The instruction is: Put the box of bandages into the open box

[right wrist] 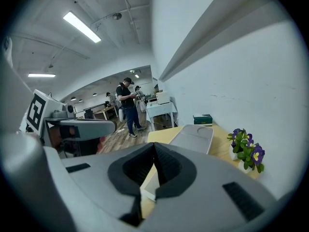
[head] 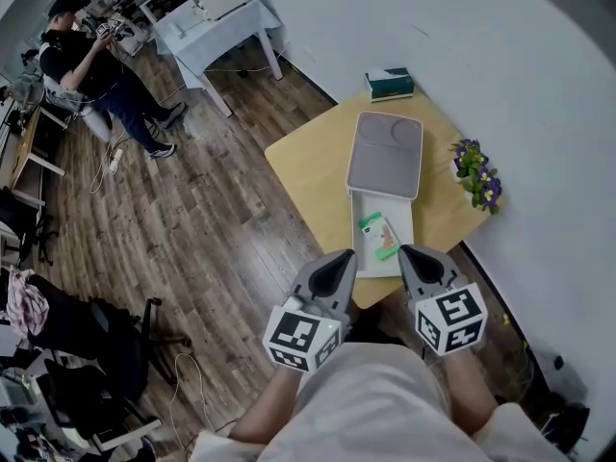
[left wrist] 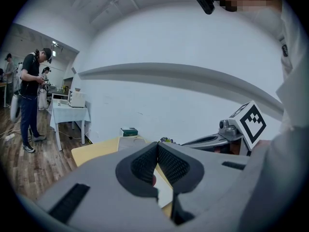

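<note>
- Head view: box of bandages (head: 378,236), green and white, lies inside the open box (head: 385,203) on the yellow table (head: 308,176). The grey lid (head: 385,152) lies flat at 12 o'clock of the tray. Judged: placement looks complete.
- Left gripper (head: 339,258) and right gripper (head: 416,255) sit at the table's near edge. The bandages are at 1 o'clock from the left and 11 o'clock from the right, about equally near. Their long axis runs roughly 12-to-6 along the tray, slightly slanted.
- Left gripper view: left gripper (left wrist: 157,144) has its jaws pressed together, nothing between them. A white strip of the open box (left wrist: 164,192) shows at 6 o'clock, below the tips. Bandages not visible here.
- Right gripper view: right gripper (right wrist: 154,146) has its jaws pressed together, empty. The open box's edge (right wrist: 149,185) is at 6 o'clock and the lid (right wrist: 195,135) at 2 o'clock.
</note>
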The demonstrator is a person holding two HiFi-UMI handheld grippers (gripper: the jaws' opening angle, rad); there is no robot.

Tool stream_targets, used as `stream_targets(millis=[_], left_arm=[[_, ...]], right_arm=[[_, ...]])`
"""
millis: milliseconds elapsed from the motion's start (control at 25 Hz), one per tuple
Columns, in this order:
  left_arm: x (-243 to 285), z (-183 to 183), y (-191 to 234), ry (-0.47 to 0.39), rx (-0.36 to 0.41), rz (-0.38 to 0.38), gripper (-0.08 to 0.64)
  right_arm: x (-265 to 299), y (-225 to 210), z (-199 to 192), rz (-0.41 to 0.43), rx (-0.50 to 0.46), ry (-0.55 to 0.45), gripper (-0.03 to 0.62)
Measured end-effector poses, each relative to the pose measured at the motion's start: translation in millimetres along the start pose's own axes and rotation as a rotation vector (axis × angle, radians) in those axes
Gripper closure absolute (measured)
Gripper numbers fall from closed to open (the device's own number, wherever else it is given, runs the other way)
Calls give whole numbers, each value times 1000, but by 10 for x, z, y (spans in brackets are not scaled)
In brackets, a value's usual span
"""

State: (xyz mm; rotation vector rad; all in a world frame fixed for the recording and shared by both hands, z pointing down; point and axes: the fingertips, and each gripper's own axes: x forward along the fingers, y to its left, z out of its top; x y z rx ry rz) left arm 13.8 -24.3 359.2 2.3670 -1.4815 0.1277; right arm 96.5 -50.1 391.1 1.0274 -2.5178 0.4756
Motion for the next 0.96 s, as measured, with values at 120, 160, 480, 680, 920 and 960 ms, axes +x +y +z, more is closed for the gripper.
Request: stream_targets(millis=[120,160,480,680,920,960], left_arm=[[-7,-9,12,1,-1,0,557],[-8,-12,13,1,-1,0,557],[-23,-2,35,0,-1,-1,557],[-6,10,30,-2,-1,-3,557],[14,10,55,2,-4,-5,557],[20,11,60,2,-4,-5,557]], right_arm=[[4,9,-16,-2,-1,4,589],[3,9,-17,-2,1,3,588],[7,25,1,-6,0,2,588],[6,3,-2,-11,3,4,589],[32,-17,2,-17,1,11,588],[39,-23,4,-17,1,11,588]])
